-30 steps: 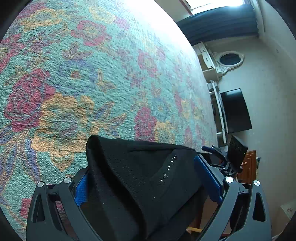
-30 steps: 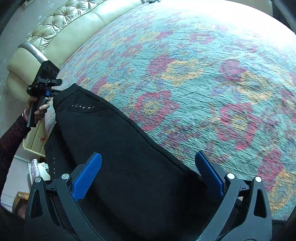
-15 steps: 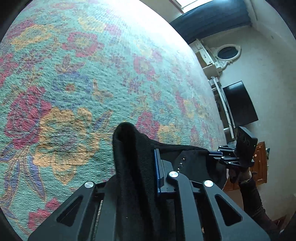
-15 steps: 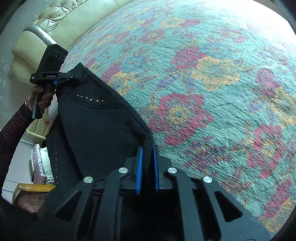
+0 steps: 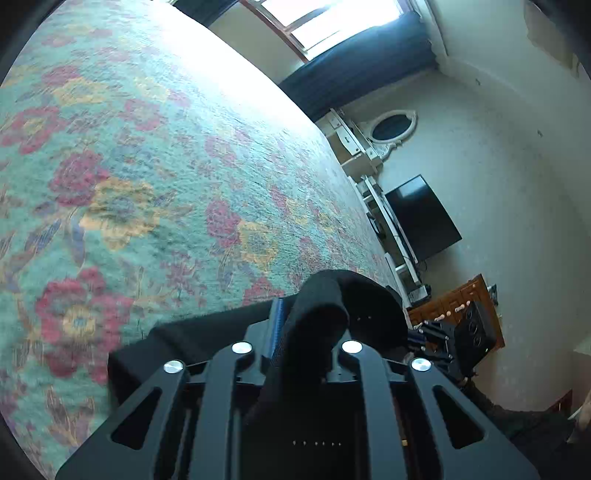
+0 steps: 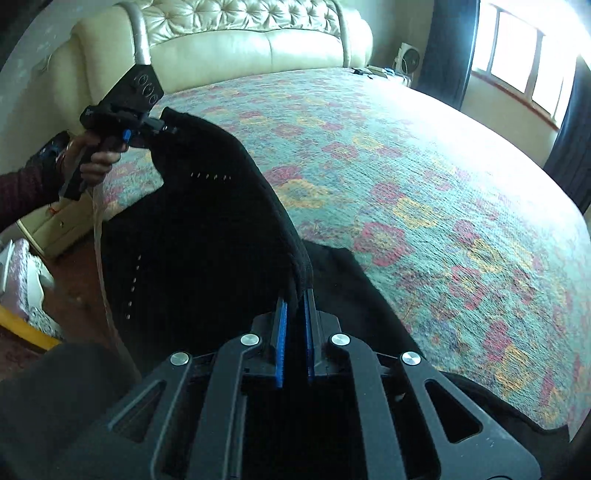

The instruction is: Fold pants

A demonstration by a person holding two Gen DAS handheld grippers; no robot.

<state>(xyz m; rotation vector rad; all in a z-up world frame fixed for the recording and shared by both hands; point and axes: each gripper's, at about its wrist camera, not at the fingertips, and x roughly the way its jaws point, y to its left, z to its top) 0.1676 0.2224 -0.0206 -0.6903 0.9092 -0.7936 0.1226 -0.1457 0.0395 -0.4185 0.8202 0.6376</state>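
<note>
The black pants [image 6: 207, 229] with small studs hang lifted above the near edge of the bed, stretched between my two grippers. My right gripper [image 6: 294, 295] is shut on one corner of the waistband, blue pads pinching the cloth. My left gripper [image 5: 306, 317] is shut on the other corner; a fold of the pants [image 5: 325, 314] bunches over its fingers. The left gripper also shows in the right wrist view [image 6: 147, 125], clamped on the pants' far top corner. The right gripper shows in the left wrist view [image 5: 443, 343], low at the right.
The bed carries a teal floral bedspread [image 6: 406, 166] and a cream tufted headboard [image 6: 240, 33]. A window [image 6: 524, 62] with dark curtains is at the far side. A black TV [image 5: 421, 218], a white dresser with oval mirror [image 5: 373, 144] and a wooden cabinet [image 5: 458, 302] stand beyond the bed.
Both grippers went from open around the waistband to shut on it, then lifted the pants up off the bedspread; both views tilted up toward the room.
</note>
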